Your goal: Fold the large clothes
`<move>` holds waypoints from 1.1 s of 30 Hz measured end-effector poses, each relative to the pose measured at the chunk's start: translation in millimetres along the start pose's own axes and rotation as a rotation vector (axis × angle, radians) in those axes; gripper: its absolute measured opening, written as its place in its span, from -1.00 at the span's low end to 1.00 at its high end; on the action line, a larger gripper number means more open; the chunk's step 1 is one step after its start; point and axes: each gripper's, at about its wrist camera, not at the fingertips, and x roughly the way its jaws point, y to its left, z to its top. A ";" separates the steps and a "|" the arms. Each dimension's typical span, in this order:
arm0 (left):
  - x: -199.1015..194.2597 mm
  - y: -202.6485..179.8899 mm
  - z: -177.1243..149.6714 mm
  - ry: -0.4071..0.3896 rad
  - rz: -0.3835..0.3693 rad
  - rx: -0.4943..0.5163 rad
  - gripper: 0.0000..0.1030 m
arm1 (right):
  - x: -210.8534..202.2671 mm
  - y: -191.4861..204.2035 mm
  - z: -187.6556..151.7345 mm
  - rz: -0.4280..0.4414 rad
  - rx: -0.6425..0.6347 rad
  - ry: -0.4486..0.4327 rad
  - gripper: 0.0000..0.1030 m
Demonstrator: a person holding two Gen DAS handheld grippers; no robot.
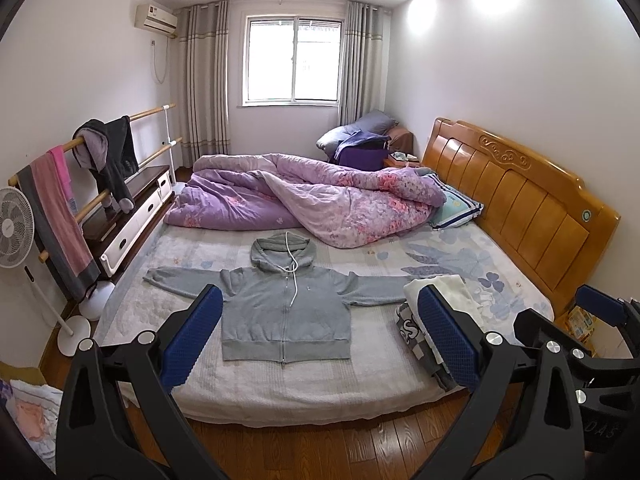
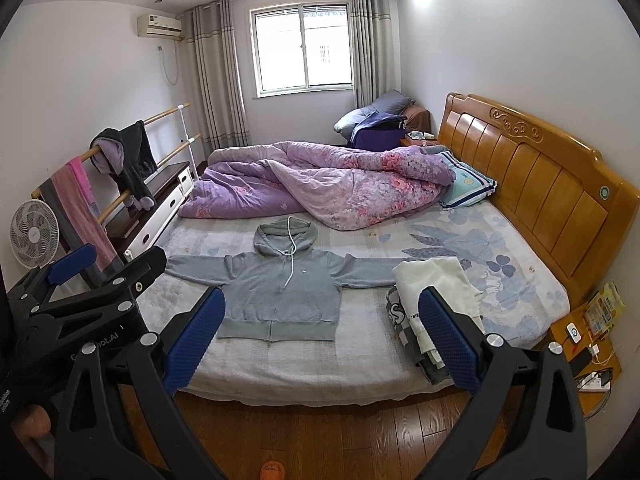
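A grey zip hoodie [image 1: 286, 312] lies flat and face up on the bed, sleeves spread wide, hood toward the far side, white drawstrings on its chest; it also shows in the right wrist view [image 2: 282, 300]. My left gripper [image 1: 320, 320] is open and empty, held above the floor in front of the bed's near edge. My right gripper [image 2: 320, 320] is open and empty, beside the left one. The right gripper shows at the right edge of the left wrist view [image 1: 600, 320], the left gripper at the left edge of the right wrist view [image 2: 80, 280].
A stack of folded clothes [image 2: 432, 304] sits on the bed right of the hoodie. A crumpled purple quilt [image 2: 320, 188] fills the far half of the bed. The wooden headboard [image 2: 540, 184] is right. A rail with hung clothes [image 2: 120, 176], a fan [image 2: 34, 234] and a cabinet stand left. A bedside table [image 2: 588, 356] is at right.
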 end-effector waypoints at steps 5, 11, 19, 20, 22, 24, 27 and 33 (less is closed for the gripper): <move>1.2 0.9 -1.9 -0.011 -0.002 0.001 0.90 | 0.6 0.5 0.1 -0.002 -0.001 0.001 0.82; 1.5 0.6 -1.4 -0.017 -0.001 0.005 0.90 | 1.3 0.2 1.2 -0.001 0.009 0.002 0.82; 4.8 1.8 -1.2 -0.006 -0.011 0.000 0.90 | 4.3 -2.3 2.0 -0.006 0.012 0.008 0.82; 5.5 1.8 -1.3 -0.007 -0.011 0.002 0.90 | 4.4 -2.0 1.9 -0.007 0.011 0.009 0.82; 7.1 1.7 -0.9 -0.004 -0.013 0.002 0.90 | 4.0 -1.6 1.7 -0.011 0.010 0.010 0.82; 8.0 1.9 -0.2 -0.002 -0.019 -0.002 0.90 | 3.1 -2.4 1.5 -0.011 0.015 0.011 0.82; 8.6 2.0 0.3 -0.006 -0.016 0.001 0.90 | 2.3 -3.4 2.1 -0.013 0.018 0.011 0.82; 11.1 0.0 -0.1 -0.007 -0.014 0.005 0.90 | 1.9 -3.5 2.2 -0.014 0.018 0.012 0.82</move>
